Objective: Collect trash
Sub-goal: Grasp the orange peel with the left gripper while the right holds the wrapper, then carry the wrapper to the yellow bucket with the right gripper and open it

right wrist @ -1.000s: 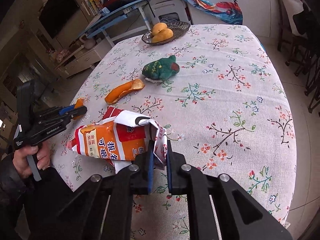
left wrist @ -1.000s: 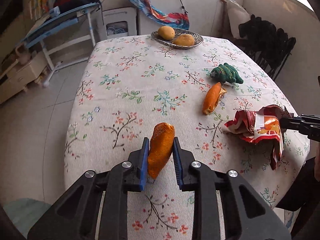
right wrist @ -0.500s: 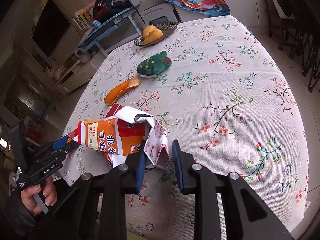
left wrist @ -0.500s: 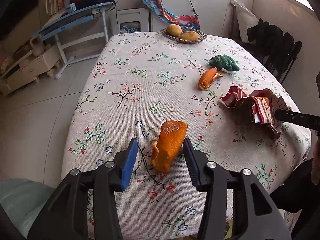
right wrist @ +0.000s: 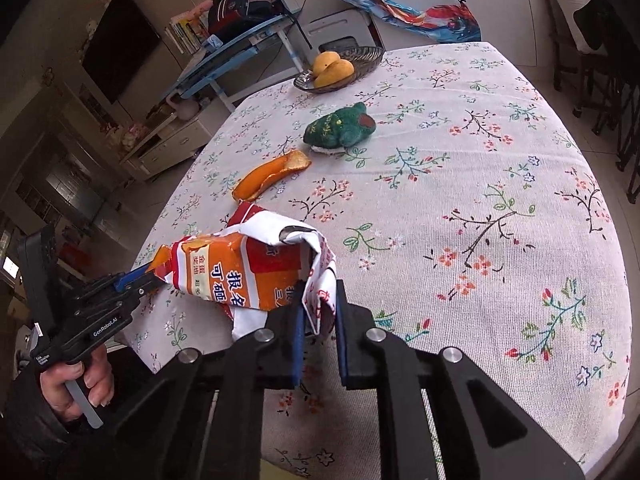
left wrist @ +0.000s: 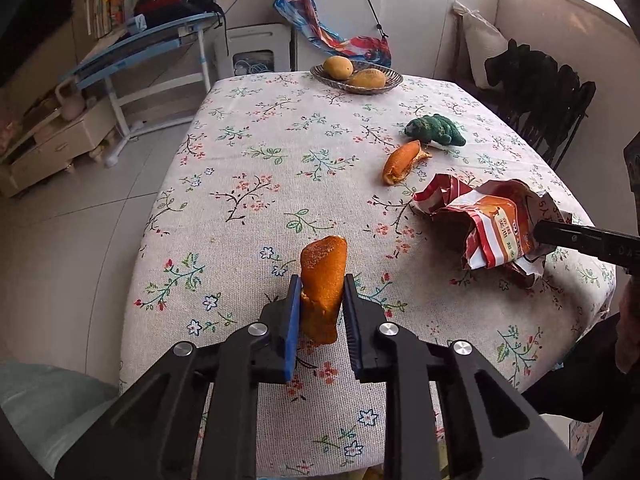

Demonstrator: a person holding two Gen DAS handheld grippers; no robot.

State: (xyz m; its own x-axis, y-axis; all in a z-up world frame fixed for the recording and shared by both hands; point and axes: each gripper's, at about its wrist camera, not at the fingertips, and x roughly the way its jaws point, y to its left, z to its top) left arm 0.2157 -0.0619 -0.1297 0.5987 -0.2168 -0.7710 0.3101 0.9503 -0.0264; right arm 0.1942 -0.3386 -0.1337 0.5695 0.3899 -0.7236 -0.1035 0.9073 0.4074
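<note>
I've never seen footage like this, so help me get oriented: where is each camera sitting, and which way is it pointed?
Left wrist view: rides the left gripper, looking down its jaws, closing on an orange peel, across the table.
Right wrist view: rides the right gripper, jaws on a snack bag; a hand shows.
Shared: bag, second peel, green toy, fruit bowl.

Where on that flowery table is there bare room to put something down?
The tablecloth is bare along its whole left side, from the fruit bowl down to the near edge. In the right wrist view, the cloth right of the green plush toy is bare too. Crowded: toy, loose orange peel and snack bag cluster together.
</note>
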